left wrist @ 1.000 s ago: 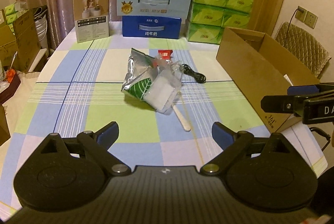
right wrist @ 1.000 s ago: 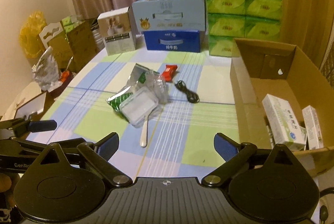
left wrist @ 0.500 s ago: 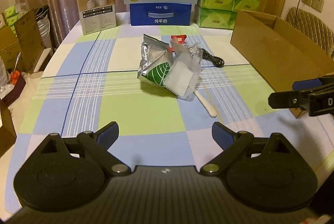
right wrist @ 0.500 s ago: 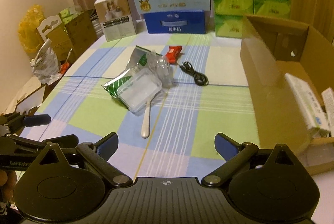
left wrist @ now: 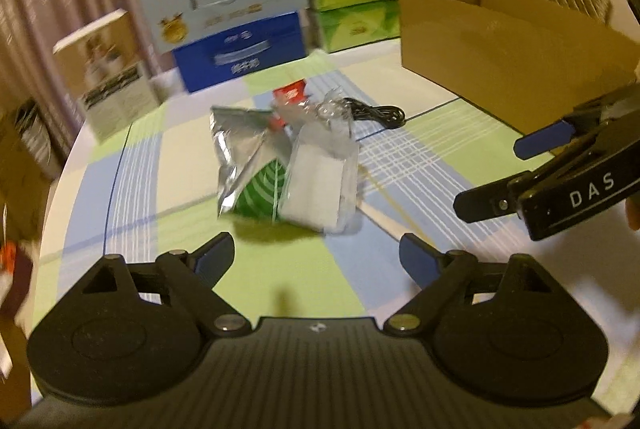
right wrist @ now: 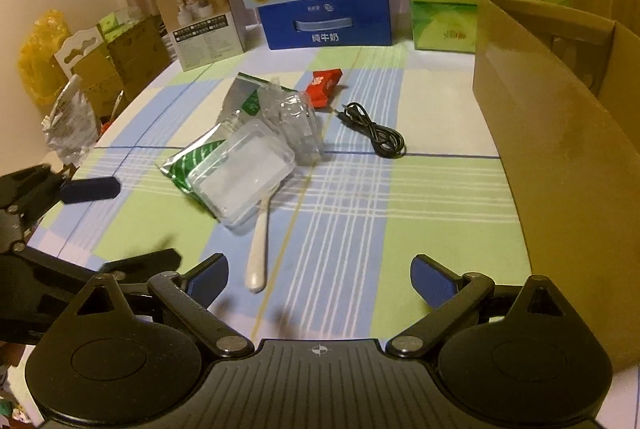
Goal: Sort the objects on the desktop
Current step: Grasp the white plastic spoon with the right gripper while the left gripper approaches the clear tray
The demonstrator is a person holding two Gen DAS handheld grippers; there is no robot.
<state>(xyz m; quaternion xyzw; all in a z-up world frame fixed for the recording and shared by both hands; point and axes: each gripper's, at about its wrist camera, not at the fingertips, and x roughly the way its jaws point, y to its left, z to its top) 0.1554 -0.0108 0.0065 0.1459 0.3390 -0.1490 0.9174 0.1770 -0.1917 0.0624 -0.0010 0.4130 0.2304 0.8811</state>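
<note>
Two grippers angle down over the checked surface (right wrist: 440, 197), both empty. Cardboard box (right wrist: 560, 133) stands open at the right edge. Blue carton (right wrist: 326, 23) at the back reads "纯牛奶". Right gripper (right wrist: 320, 275) body shows "DAS" in the left view; its fingers stand wide apart. Left gripper (left wrist: 316, 255) fingers are closing, nothing between them. Green-and-silver pouch (right wrist: 192, 161) lies mid-surface under a clear plastic case (right wrist: 244, 173). White spoon (right wrist: 259, 245) runs toward the camera, handle nearest. Black cable (right wrist: 376, 131) coils just right of the red packet (right wrist: 326, 87).
</note>
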